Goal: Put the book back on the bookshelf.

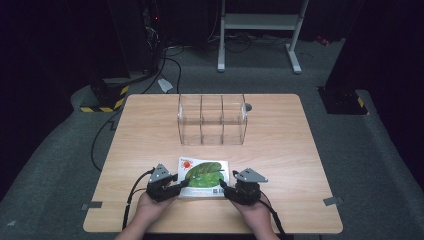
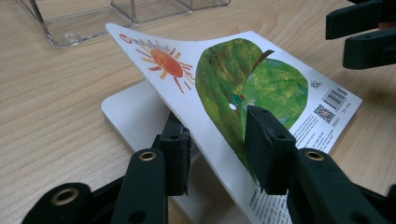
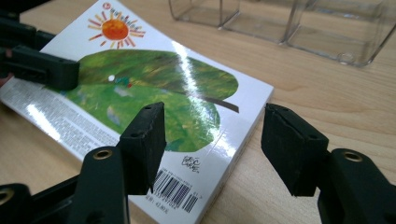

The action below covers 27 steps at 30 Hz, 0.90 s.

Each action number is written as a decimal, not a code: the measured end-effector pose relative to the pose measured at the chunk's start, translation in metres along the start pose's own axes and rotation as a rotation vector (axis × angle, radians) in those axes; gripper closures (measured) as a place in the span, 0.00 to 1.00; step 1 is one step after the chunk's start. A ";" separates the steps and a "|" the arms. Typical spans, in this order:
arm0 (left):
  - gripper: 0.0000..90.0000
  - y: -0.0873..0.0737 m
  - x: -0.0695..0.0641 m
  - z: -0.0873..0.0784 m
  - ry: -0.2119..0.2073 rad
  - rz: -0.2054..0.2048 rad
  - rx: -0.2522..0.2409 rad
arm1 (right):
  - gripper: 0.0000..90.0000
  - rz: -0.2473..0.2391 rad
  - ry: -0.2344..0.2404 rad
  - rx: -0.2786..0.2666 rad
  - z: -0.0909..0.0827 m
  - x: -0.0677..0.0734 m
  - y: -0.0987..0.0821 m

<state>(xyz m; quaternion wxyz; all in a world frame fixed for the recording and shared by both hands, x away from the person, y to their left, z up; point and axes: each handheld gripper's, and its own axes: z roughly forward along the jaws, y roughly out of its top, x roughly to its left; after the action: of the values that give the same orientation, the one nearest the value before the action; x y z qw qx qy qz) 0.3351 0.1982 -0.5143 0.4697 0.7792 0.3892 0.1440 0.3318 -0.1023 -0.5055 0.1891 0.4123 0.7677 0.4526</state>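
Dim room, grey carpet (image 1: 380, 150), white stand (image 1: 260, 22)

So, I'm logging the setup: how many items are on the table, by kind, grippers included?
Books: 1, picture book, cover lifted by left gripper
Clear divided organizers: 1
Grippers: 2, with right gripper
Total: 4

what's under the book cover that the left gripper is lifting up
Under the raised cover, held by the left gripper, a plain white page of the book shows, lying flat on the table. The cover hides the rest of that page.
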 end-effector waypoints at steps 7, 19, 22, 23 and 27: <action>0.71 0.001 -0.004 -0.005 -0.002 0.027 -0.031 | 0.39 0.045 0.037 0.092 0.005 -0.003 -0.013; 0.73 0.005 -0.009 -0.008 0.019 0.103 -0.070 | 0.28 0.120 0.084 0.124 0.014 -0.009 -0.007; 0.73 0.005 -0.011 -0.010 0.019 0.120 -0.080 | 0.27 0.147 0.094 0.124 0.015 -0.011 -0.004; 0.73 0.005 -0.012 -0.010 0.020 0.120 -0.086 | 0.27 0.151 0.101 0.123 0.016 -0.012 -0.004; 0.73 0.005 -0.014 -0.012 0.024 0.144 -0.099 | 0.25 0.180 0.130 0.132 0.021 -0.017 0.000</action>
<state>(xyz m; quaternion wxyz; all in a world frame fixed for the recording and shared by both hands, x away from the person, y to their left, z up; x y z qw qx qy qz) 0.3214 0.1939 -0.5018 0.4915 0.7792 0.3300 0.2056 0.3559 -0.1048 -0.5182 0.0701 0.4609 0.7665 0.4418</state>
